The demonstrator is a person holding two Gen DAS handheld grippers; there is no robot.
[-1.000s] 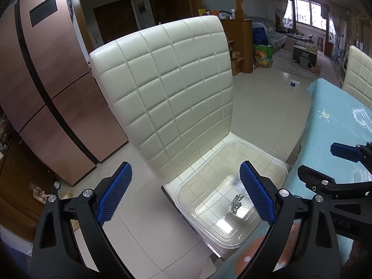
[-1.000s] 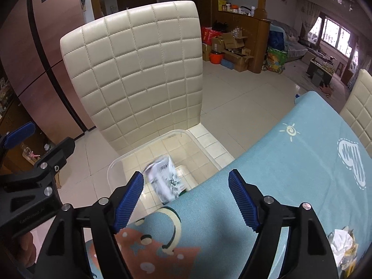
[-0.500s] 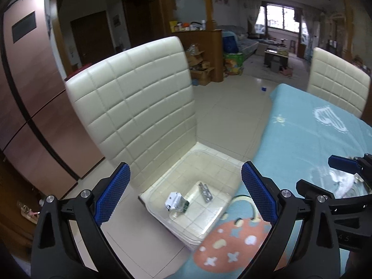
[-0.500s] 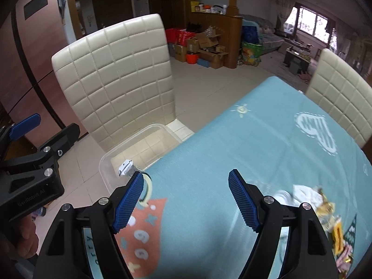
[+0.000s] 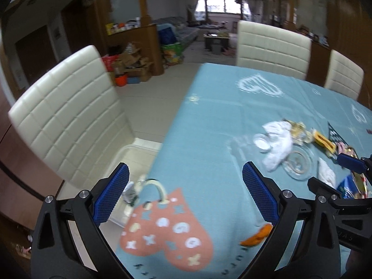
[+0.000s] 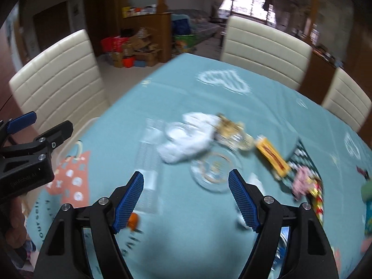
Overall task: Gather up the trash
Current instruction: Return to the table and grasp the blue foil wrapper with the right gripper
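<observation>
Left tongs [image 5: 184, 194] and right tongs [image 6: 186, 200] we find gaping and empty over the desk [image 5: 209, 116], wrappers [image 6: 270, 153] and tissue [image 6: 188, 137] mid-desk.

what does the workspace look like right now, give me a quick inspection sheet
surface: table under a blue tablecloth printed with hearts.
job's things: white crumpled tissue, yellow wrapper and pink wrapper lie mid-table around a clear glass dish; clear plastic bin sits on the chair seat at the table's left edge, a wrapper inside.
clutter: orange scrap near the front edge.
grippers: left tongs open, empty; right tongs open, empty, aimed toward the dish.
cables: nothing seen.
surroundings: cream chairs, cardboard boxes on the floor, window behind.
</observation>
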